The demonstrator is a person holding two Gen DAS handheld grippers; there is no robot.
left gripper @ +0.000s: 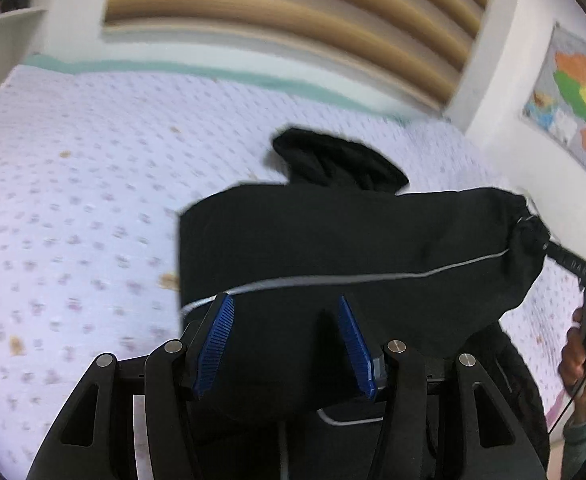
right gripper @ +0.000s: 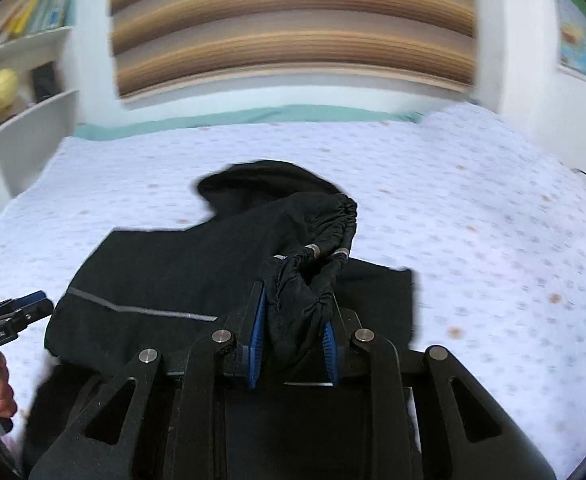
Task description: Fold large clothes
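Note:
A large black garment [left gripper: 333,240] with a thin grey stripe lies partly folded on a bed with a pale lilac dotted cover [left gripper: 73,200]. My left gripper [left gripper: 285,304] has its blue pads apart, with black cloth between and under them. My right gripper [right gripper: 297,308] is shut on a bunched, elasticated edge of the black garment [right gripper: 317,232] and holds it lifted above the rest. The right gripper also shows at the right edge of the left wrist view [left gripper: 565,260], with the cloth in its tip. The left gripper's tip shows at the left of the right wrist view [right gripper: 25,308].
A slatted wooden headboard [right gripper: 293,28] and white wall stand beyond the bed. White shelves [right gripper: 29,60] with books are at the far left. A coloured map [left gripper: 577,108] hangs on the wall at the right. Bare bed cover [right gripper: 493,220] stretches to both sides of the garment.

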